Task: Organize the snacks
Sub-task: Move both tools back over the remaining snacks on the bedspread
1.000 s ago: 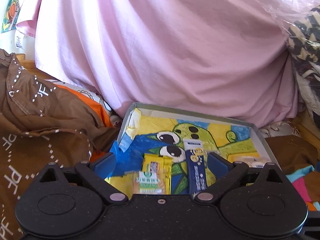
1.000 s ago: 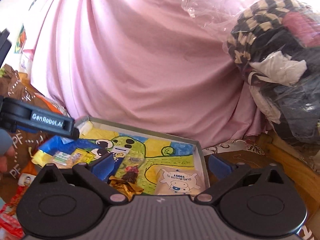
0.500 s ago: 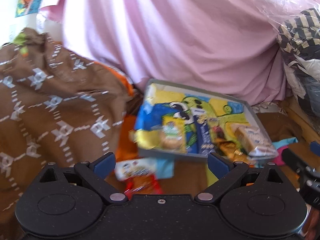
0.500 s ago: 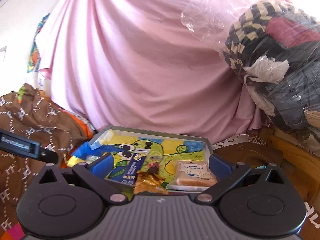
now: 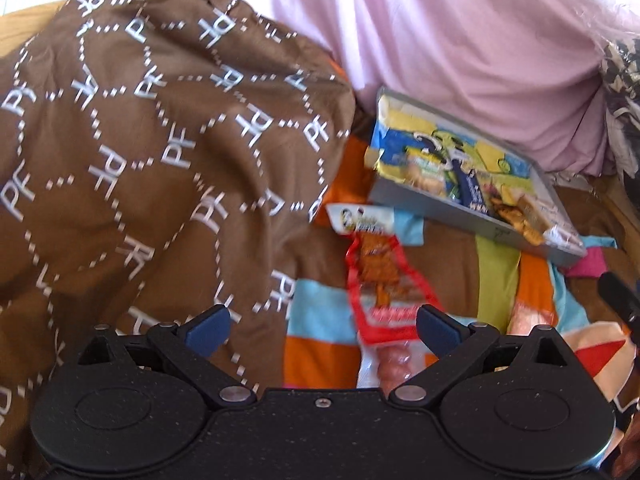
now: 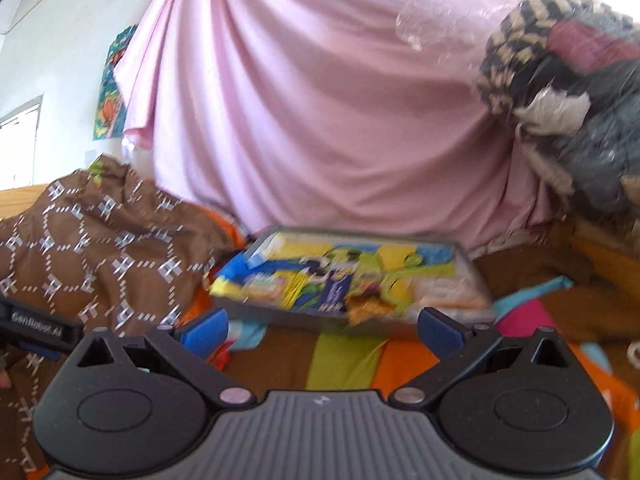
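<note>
Your left tool (image 5: 322, 326) has pulled back from the tray (image 5: 440, 204), jaws spread and empty, over the red-edged snack packet (image 5: 380, 280) on the bed. Your right tool (image 6: 322, 328) hangs open too, facing the tray, likely waiting.

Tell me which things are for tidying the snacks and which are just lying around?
For the job:
tray
red snack packet
white snack packet
left gripper
right gripper

Just lying about:
brown blanket
pink sheet
bag of clothes

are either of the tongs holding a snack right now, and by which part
Nothing is held. The left tongs and right tongs are both open; the red snack packet lies loose on the blanket.
</note>
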`<state>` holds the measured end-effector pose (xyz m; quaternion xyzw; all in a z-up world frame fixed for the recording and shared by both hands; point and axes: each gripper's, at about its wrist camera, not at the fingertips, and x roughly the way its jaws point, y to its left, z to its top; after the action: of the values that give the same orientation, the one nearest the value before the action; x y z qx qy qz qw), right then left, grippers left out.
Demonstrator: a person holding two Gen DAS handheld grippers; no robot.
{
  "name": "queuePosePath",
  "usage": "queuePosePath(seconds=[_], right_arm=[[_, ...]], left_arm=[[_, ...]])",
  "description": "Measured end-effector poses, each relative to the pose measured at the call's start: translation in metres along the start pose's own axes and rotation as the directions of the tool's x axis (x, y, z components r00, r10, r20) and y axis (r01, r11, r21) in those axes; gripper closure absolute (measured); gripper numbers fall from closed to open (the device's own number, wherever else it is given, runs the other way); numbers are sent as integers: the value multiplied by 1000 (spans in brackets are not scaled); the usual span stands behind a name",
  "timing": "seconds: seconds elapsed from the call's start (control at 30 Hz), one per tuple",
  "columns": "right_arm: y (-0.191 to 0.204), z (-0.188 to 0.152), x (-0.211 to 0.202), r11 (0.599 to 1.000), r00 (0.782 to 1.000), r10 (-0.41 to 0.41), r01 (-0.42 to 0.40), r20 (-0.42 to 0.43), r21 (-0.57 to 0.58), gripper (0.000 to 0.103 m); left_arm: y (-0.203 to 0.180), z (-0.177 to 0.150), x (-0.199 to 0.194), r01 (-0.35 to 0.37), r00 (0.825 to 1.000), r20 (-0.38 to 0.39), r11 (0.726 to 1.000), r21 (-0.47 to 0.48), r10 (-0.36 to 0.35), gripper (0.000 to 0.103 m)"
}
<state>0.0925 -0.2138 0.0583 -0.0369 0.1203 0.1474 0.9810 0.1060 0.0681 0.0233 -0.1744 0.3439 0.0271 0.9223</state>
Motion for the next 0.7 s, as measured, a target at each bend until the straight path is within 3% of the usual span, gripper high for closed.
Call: queuePosePath(seconds=[0.27,0.5,0.7], right_arm=[[19,-41,8,1000,990,28,-27,-138,12,0],[28,-75,18,999,962,47,-51,-271,-10,0],[23,-87,27,999,941,53,-51,-335,13,0]], left_arm=[[11,-11,0,16,1000,-19,996,90,-14,4],[10,-24,16,67,996,-76,986,151,-56,4],[4,-34,32,101,991,-102,976,192,-82,4]])
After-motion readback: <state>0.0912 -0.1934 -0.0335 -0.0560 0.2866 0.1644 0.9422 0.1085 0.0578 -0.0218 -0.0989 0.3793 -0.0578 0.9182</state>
